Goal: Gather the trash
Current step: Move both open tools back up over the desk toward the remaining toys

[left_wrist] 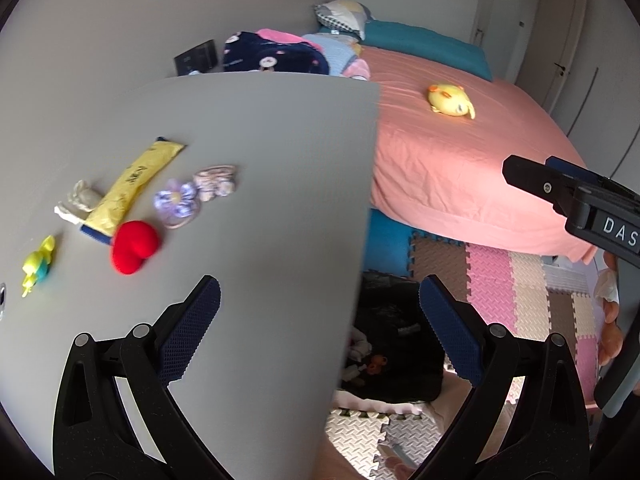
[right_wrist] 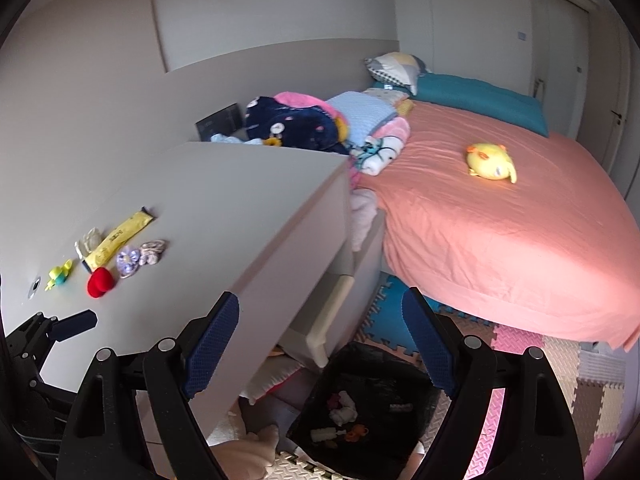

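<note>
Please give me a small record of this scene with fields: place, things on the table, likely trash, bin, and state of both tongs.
place: bedroom, grey table beside a bed
on table: yellow wrapper, crumpled tissue, red heart toy, purple scrunchie, yellow-green toy
likely trash: yellow wrapper, crumpled tissue
bin: black bin on the floor below the table edge, some scraps already inside
left tongs: open, empty
right tongs: open, empty, above the bin
</note>
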